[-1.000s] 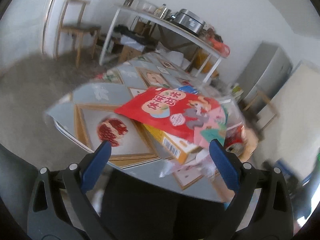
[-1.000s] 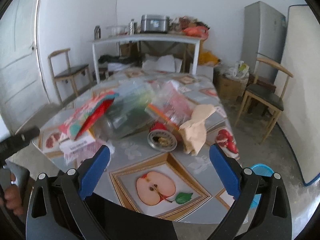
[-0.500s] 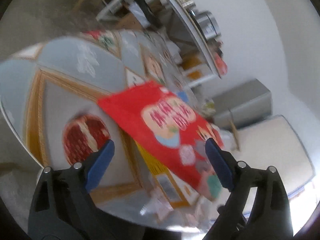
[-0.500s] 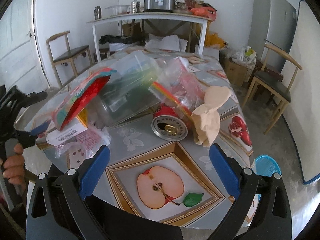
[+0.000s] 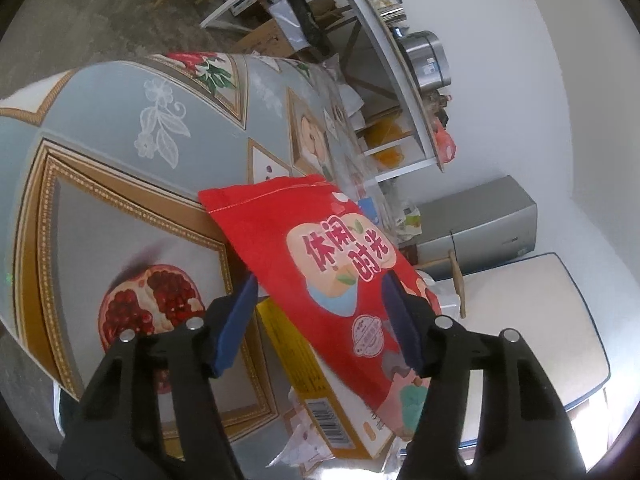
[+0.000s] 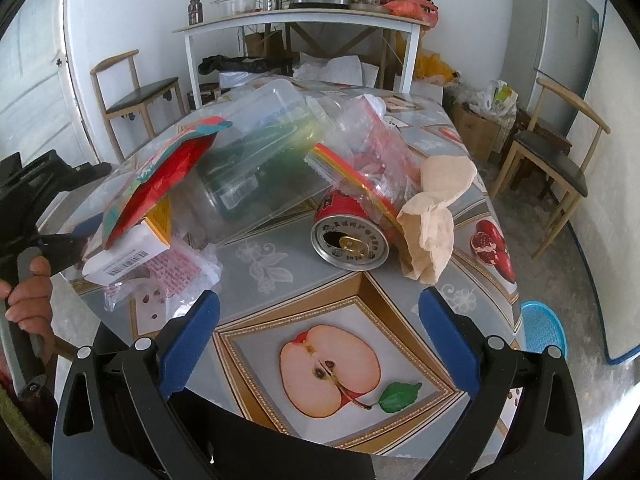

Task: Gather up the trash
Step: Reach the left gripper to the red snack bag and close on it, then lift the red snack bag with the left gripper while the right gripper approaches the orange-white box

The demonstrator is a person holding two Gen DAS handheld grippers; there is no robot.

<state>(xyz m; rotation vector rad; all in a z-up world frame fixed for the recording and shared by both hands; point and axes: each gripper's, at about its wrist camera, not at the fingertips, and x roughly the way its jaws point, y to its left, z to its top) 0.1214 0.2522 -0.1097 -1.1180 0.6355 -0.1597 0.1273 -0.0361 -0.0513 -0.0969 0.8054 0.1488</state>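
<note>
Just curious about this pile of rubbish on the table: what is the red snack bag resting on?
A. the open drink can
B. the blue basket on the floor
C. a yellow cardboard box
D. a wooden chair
C: the red snack bag lies across a yellow cardboard box, whose barcode end sticks out beneath it in both views.

The characters "休闲时光" are printed on the red snack bag (image 5: 340, 268); other print is illegible.

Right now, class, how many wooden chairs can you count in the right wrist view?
2: one chair by the left wall, another chair beside the fridge. More may be hidden.
</note>
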